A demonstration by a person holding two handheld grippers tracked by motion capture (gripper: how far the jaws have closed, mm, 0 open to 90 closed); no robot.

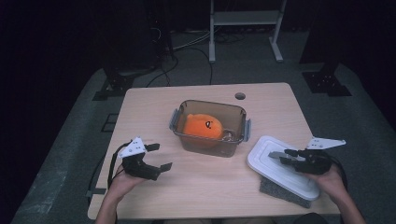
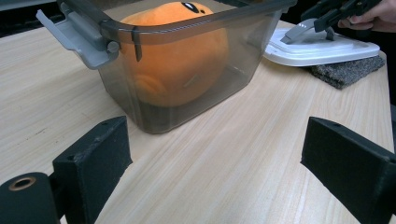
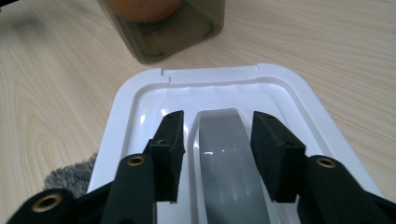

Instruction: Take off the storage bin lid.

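Observation:
A smoky clear container (image 1: pixel 212 103) stands mid-table with an orange plush toy (image 1: pixel 201 128) inside. In the left gripper view its wall (image 2: pixel 252 42) and grey latch (image 2: pixel 74 35) are close ahead, and the plush (image 2: pixel 163 11) rises above the rim. My left gripper (image 1: pixel 162 156) rests open front-left of it, with nothing between its jaws (image 2: pixel 215 144). A white lid (image 1: pixel 261 156) lies on a grey pad (image 1: pixel 285 191) at the right. My right gripper (image 1: pixel 284 156) hovers over the lid (image 3: pixel 140 93), jaws straddling its grey handle (image 3: pixel 224 154) with narrow gaps (image 3: pixel 217 126).
A round hole (image 1: pixel 240 96) sits near the table's far edge. Bare wood lies between the container and the front edge. Beyond the table are a dark floor, cables and a white frame (image 1: pixel 245 18).

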